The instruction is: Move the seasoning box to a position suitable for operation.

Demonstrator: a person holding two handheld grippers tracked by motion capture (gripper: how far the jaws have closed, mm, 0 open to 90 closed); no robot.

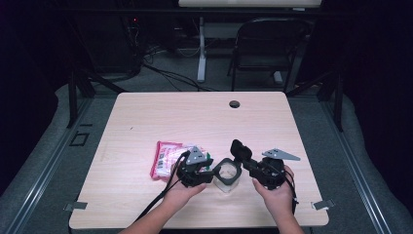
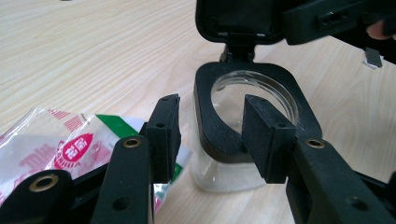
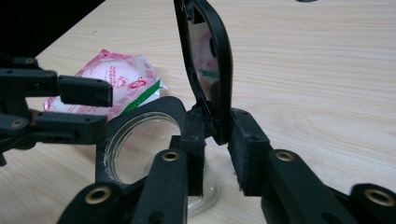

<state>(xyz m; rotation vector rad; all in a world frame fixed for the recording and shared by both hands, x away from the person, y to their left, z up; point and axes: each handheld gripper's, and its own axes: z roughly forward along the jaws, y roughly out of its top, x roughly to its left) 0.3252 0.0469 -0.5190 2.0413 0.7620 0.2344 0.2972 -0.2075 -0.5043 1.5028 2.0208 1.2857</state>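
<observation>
A clear jar with a black rim stands near the table's front edge, its hinged black lid raised upright. My right gripper is shut on the lid, its jaws pinching the lid's lower edge above the jar's rim. My left gripper is open at the jar's left side. Its jaws stand apart in front of the rim and hold nothing. A red, white and green packet lies flat just left of the jar.
The wooden table has a round cable hole near its far edge. A dark folding chair and cables stand on the floor beyond it. The person's hands come in from the front edge.
</observation>
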